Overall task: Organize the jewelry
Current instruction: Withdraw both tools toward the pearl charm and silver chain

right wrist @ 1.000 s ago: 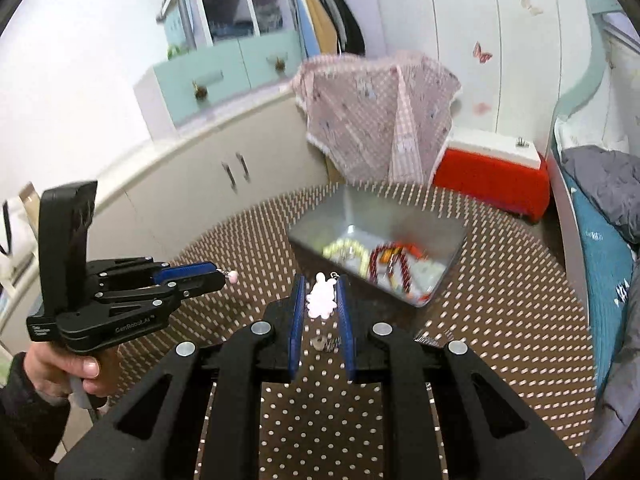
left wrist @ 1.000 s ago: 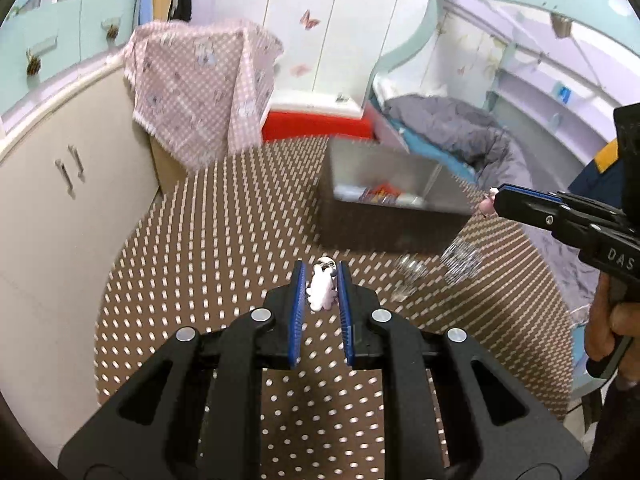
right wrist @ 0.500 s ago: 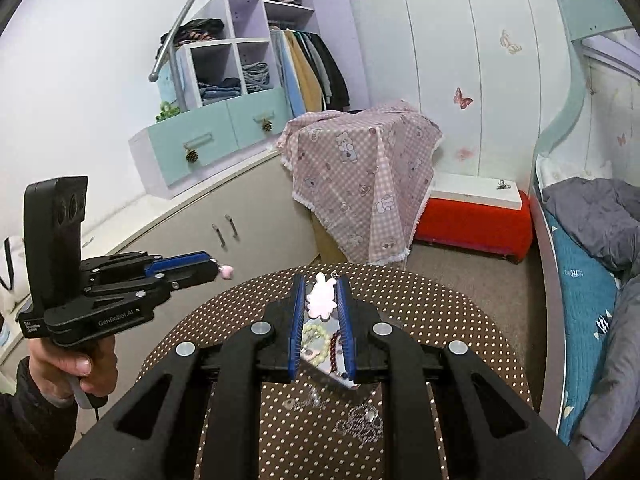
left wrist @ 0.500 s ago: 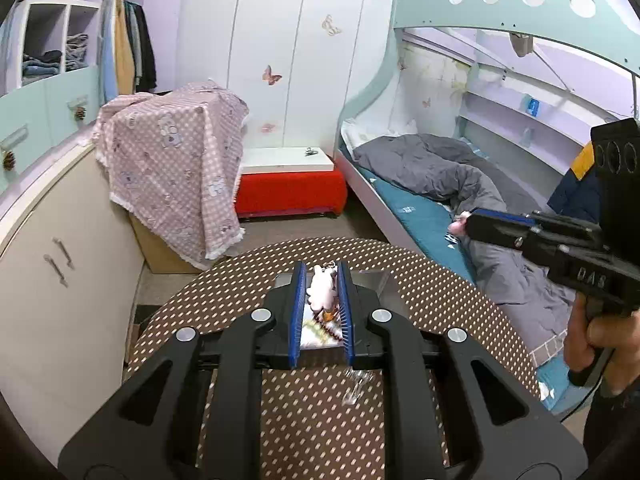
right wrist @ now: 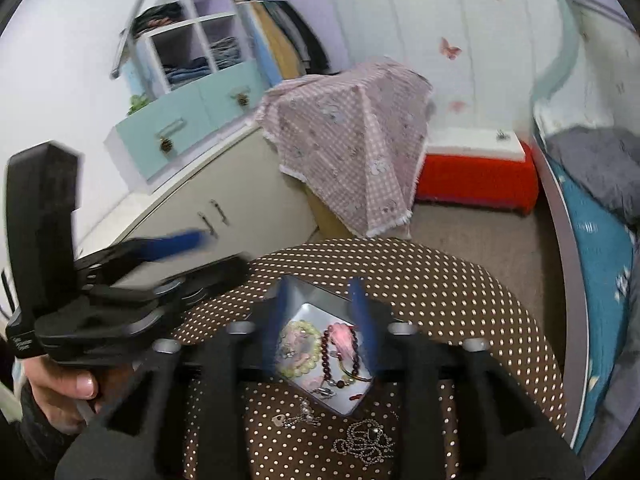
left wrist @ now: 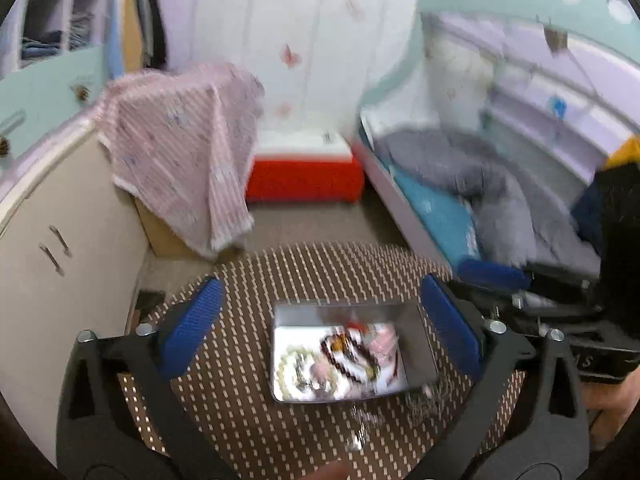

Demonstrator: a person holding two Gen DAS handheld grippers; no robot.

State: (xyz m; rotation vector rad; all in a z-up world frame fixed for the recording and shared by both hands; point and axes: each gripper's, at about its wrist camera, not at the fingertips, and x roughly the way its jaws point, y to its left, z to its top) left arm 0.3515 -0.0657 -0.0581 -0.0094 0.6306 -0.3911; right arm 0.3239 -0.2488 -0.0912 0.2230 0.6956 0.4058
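Left claw [left wrist: 320,330] wide, right claw [right wrist: 322,326] part open, both empty above tin [right wrist: 296,292] of beads [right wrist: 332,354]; chain [right wrist: 366,440] on tabletop [right wrist: 460,300].

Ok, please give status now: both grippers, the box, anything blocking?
Left gripper open, empty. Right gripper open, empty. Metal box holds beads; silver chain on table.

Looking forward and down from above the jaws; sharing the tin box [left wrist: 344,354] [right wrist: 320,344] on the desk [left wrist: 320,272] between them.

Brown white-dotted tablecloth [right wrist: 460,292]; grey tin [left wrist: 418,344]; pink checked cloth [right wrist: 352,136] (cartoon print); red chest [right wrist: 476,180].
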